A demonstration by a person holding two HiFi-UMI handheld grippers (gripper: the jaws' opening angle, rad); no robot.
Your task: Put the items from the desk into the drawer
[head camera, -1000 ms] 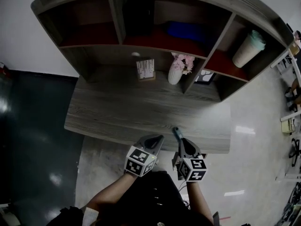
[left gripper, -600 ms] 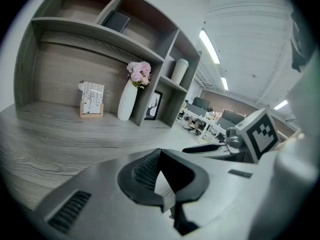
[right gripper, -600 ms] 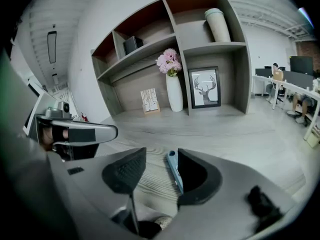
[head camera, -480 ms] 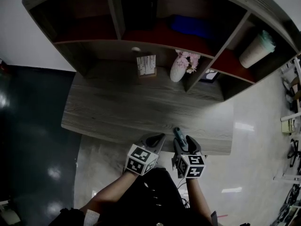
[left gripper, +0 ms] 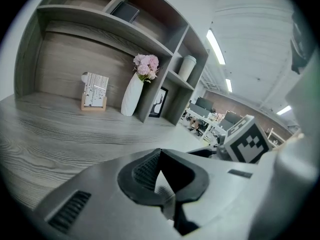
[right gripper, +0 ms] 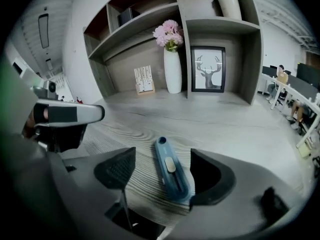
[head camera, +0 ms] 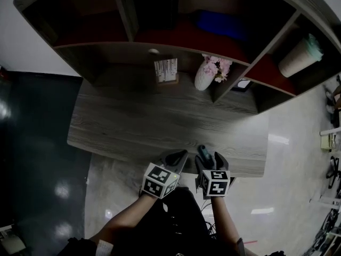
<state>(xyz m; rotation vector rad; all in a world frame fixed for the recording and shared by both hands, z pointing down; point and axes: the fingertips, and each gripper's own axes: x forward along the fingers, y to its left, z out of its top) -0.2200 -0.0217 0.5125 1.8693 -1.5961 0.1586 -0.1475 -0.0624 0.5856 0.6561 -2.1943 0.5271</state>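
Observation:
A blue utility knife (right gripper: 170, 171) lies flat on the grey wooden desk (right gripper: 225, 129), close to its front edge; the head view shows the knife (head camera: 203, 152) there too. My right gripper (right gripper: 162, 159) stands over it with both jaws spread, one on each side. Its jaws have just been opening, and the pads do not press on the knife. In the head view my right gripper (head camera: 209, 161) is at the desk's front edge. My left gripper (head camera: 178, 158) hovers beside it on the left, its jaws together and holding nothing. The left gripper view shows the left gripper (left gripper: 159, 156) above the desk edge.
At the back of the desk (head camera: 149, 121) stand a small card holder (head camera: 165, 71), a white vase with pink flowers (head camera: 204, 79) and a framed deer picture (right gripper: 208, 69). The shelf unit above holds a cup (head camera: 301, 57) and a blue item (head camera: 218, 25). No drawer shows clearly.
The right jaws were shut on the knife and have spread; the knife now rests on the desk. Both grippers have sunk a little toward the desk's front edge.

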